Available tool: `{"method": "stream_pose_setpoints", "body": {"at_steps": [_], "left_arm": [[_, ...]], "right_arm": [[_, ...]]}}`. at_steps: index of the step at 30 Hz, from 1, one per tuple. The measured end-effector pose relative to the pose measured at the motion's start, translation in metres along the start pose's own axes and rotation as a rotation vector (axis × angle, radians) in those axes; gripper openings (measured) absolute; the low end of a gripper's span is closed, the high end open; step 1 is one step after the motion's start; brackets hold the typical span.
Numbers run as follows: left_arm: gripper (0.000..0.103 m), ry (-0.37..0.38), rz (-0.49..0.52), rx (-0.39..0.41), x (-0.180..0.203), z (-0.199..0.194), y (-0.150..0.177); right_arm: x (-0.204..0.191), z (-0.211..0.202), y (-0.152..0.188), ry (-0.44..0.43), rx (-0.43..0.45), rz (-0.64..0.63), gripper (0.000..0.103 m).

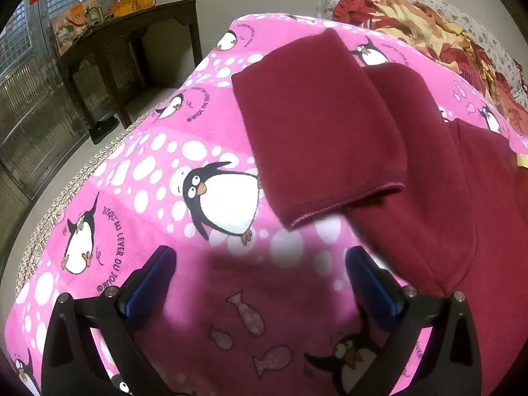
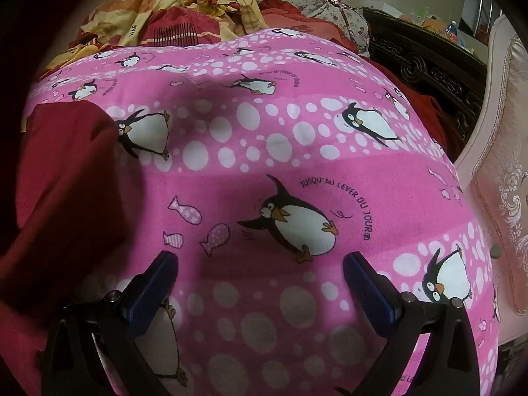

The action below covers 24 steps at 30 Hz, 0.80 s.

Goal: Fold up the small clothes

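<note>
Maroon garment [image 1: 330, 125] lies ahead-right of the wide-open, empty left gripper [image 1: 260, 283], nearer it than the likewise open right gripper [image 2: 260, 287].

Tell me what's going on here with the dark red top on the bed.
A person holds two grippers over a pink penguin blanket with a maroon garment lying on it. One sleeve is already folded across. The left gripper hangs open just beside the garment's near edge, gripping nothing. The right gripper is also open, over bare blanket, with the garment off to its left. Neither touches the cloth right now.
</note>
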<state>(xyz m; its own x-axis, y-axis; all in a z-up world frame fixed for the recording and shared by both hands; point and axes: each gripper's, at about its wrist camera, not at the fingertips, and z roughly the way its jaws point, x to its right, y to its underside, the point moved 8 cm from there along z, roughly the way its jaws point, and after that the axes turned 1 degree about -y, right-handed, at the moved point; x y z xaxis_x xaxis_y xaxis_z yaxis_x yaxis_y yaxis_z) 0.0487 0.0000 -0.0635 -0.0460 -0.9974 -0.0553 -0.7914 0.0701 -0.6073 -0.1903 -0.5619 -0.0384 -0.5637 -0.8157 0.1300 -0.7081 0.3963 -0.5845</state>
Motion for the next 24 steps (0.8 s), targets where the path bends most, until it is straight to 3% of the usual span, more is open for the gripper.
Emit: {"method": "stream_pose_setpoints", "body": {"at_steps": [11, 22, 24], "left_arm": [[0.103, -0.015, 0.025, -0.038, 0.005, -0.009, 0.003], [0.103, 0.080, 0.077, 0.004, 0.032, -0.082, 0.021], [0.103, 0.086, 0.090, 0.018, 0.038, -0.089, 0.021]], "right_arm": [[0.003, 0.001, 0.001, 0.001, 0.000, 0.000, 0.103], [0.000, 0.000, -0.001, 0.007, -0.011, -0.009, 0.103], [0.000, -0.007, 0.005, 0.004, -0.049, -0.028, 0.103]]}}
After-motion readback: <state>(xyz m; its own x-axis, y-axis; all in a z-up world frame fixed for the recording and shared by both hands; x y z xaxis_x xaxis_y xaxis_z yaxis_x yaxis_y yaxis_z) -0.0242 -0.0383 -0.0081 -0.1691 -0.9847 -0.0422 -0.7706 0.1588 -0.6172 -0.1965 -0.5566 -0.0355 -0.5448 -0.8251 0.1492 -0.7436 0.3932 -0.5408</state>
